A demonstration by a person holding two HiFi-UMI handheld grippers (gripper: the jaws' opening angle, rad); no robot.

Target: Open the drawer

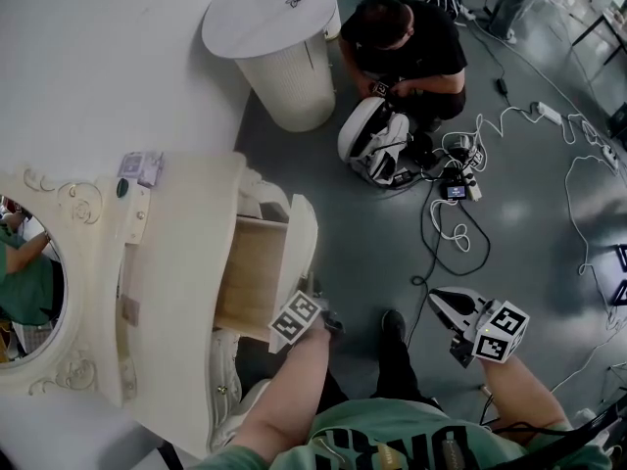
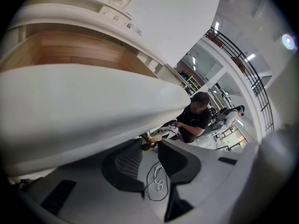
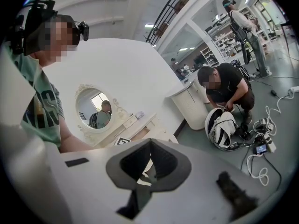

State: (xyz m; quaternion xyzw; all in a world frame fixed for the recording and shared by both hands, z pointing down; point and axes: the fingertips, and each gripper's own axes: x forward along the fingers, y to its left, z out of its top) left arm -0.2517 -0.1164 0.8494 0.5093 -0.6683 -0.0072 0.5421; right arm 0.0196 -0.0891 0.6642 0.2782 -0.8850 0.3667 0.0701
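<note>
The cream dressing table (image 1: 176, 262) stands at the left, its drawer (image 1: 257, 272) pulled out toward the grey floor. The wooden inside (image 2: 70, 52) shows above the curved white drawer front (image 2: 84, 111). A small brass knob (image 2: 150, 142) on that front sits between the tips of my left gripper (image 2: 151, 146), which is shut on it. From the head view the left gripper (image 1: 323, 316) is at the near end of the drawer front (image 1: 299, 248). My right gripper (image 1: 438, 299) hangs over the floor to the right, its pads (image 3: 163, 164) meeting at the tip, nothing held.
A person (image 1: 407, 42) crouches at the back over a white bag (image 1: 377, 140) among cables (image 1: 460, 199). A round white cabinet (image 1: 279, 37) stands by the wall. The oval mirror (image 1: 29, 282) and a small box (image 1: 142, 167) are on the dressing table.
</note>
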